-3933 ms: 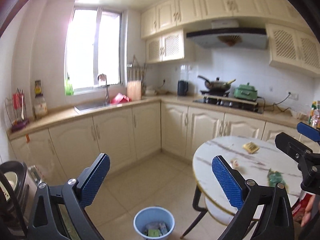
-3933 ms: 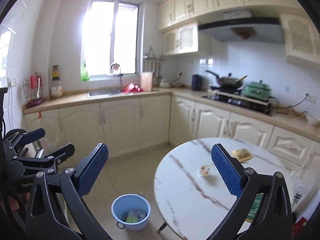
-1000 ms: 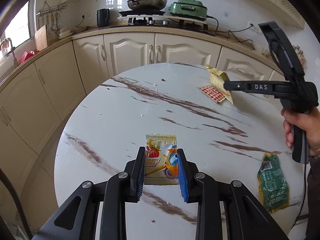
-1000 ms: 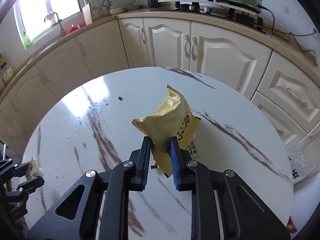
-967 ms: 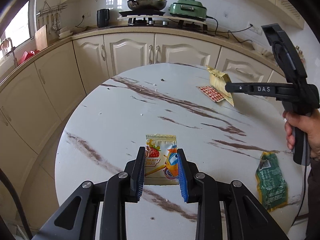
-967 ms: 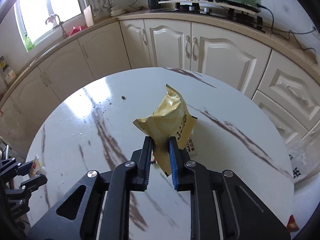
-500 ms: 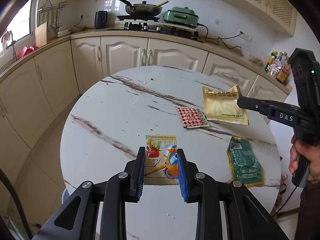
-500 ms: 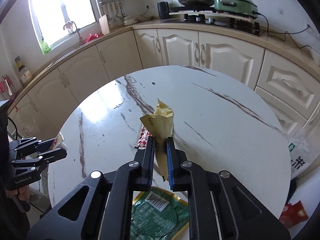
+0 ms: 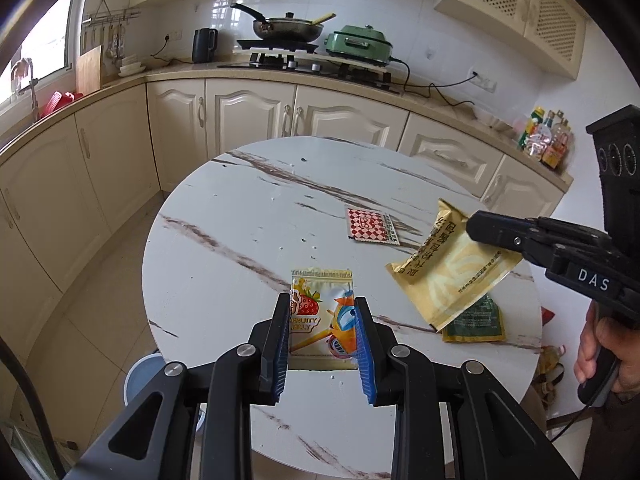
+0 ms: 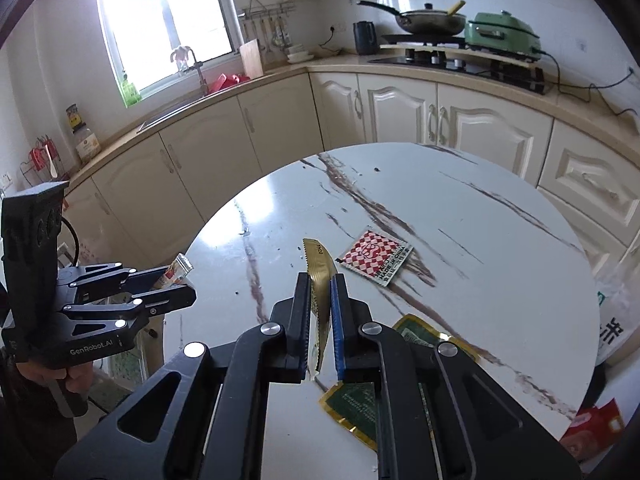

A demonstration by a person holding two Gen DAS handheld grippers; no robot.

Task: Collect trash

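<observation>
Two wrappers up off the round marble table (image 9: 224,264), one per gripper. Left gripper (image 9: 322,340): blue pads clamped on the sides of a fruity jelly pouch (image 9: 320,312), strawberry print facing up, held flat above the near part of the tabletop. Right gripper (image 10: 320,316): narrow, pinching a yellow snack bag (image 10: 318,276) edge-on, serrated seam sticking up between the pads (seen from the left wrist camera as a broad yellow bag (image 9: 452,272) dangling tilted over the table's right side). Still lying on the table: a red-and-white checkered sachet (image 9: 372,225) toward the far right, flat, and a green packet (image 9: 474,320) with gold trim near the right edge, partly covered by the hanging yellow bag. Down on the floor, left of the table: a blue bucket (image 9: 138,372), mostly hidden behind the left gripper. Behind: cream cabinets, a wok (image 9: 288,28) and a green cooker (image 9: 358,44) on the counter.
</observation>
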